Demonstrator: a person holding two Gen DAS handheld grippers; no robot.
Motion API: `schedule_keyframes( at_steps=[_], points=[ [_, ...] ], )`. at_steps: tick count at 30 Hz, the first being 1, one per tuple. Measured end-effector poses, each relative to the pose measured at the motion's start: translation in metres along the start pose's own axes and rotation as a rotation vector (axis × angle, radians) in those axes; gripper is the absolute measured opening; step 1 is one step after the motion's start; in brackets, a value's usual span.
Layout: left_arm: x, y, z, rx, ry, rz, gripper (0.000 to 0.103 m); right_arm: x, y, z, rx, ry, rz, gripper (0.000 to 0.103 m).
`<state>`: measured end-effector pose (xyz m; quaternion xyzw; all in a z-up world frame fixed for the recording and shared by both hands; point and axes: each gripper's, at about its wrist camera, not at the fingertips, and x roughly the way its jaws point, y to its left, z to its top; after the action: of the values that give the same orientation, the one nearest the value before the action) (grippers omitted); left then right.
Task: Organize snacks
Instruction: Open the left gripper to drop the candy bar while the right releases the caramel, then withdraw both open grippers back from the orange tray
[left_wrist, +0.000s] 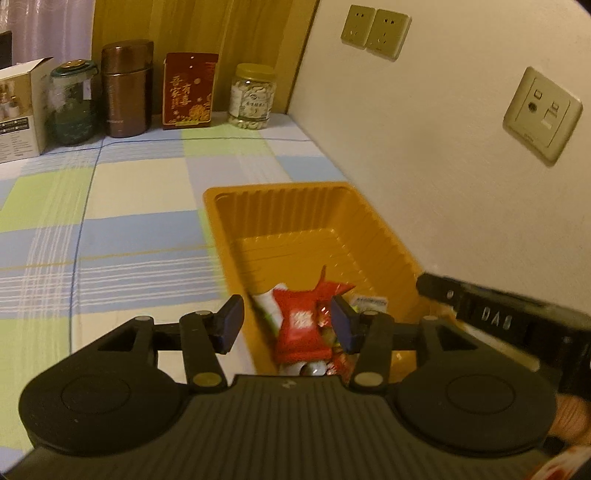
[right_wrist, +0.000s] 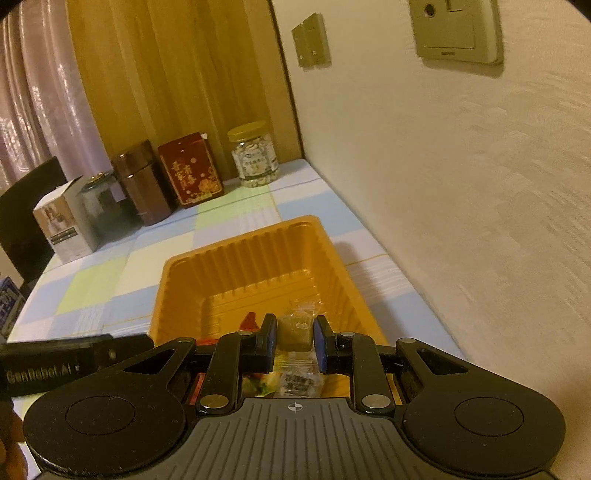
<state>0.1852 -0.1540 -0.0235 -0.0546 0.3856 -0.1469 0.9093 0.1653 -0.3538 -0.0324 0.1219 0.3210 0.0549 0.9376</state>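
An orange plastic tray (left_wrist: 280, 210) lies on the checked tablecloth beside the wall; it also shows in the right wrist view (right_wrist: 236, 258). In its near end lie a red snack packet (left_wrist: 301, 325) and other small wrapped snacks. My left gripper (left_wrist: 288, 321) is open above that near end, with the red packet lying loose between its pads. My right gripper (right_wrist: 294, 336) hovers over the tray's near end, and a clear-wrapped brownish snack (right_wrist: 295, 328) sits between its pads; I cannot tell whether they pinch it. More wrapped snacks (right_wrist: 295, 382) lie below it.
At the table's back stand a yellow-lidded jar (left_wrist: 253, 98), a red box (left_wrist: 188, 90), a brown canister (left_wrist: 125, 88), a green glass jar (left_wrist: 72, 105) and a white carton (left_wrist: 22, 110). The wall (left_wrist: 424, 147) runs along the tray's right side.
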Motion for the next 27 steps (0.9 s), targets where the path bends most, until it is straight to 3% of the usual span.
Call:
schedule_keyframes(
  at_steps=[8, 10, 11, 17, 21, 27],
  points=[
    [-0.011, 0.007, -0.006, 0.010, -0.005, 0.023, 0.063, 0.000, 0.007, 0.006, 0.028, -0.008, 0.055, 0.024],
    [-0.016, 0.009, -0.007, 0.006, -0.010, 0.024, 0.074, -0.002, 0.006, 0.007, 0.044, -0.013, 0.055, 0.046],
    [-0.018, 0.010, -0.008, 0.006, -0.012, 0.024, 0.074, -0.005, 0.006, 0.008, 0.049, -0.020, 0.055, 0.051],
    [-0.038, 0.012, -0.013, 0.011, -0.022, 0.035, 0.083, -0.026, 0.008, 0.005, 0.058, -0.027, 0.028, 0.053],
    [-0.060, 0.016, -0.020, -0.003, -0.036, 0.048, 0.094, -0.047, 0.015, -0.001, 0.042, -0.023, 0.003, 0.054],
    [-0.098, 0.021, -0.028, -0.017, -0.068, 0.054, 0.102, -0.089, 0.031, -0.021, 0.042, -0.025, -0.015, 0.068]
  ],
)
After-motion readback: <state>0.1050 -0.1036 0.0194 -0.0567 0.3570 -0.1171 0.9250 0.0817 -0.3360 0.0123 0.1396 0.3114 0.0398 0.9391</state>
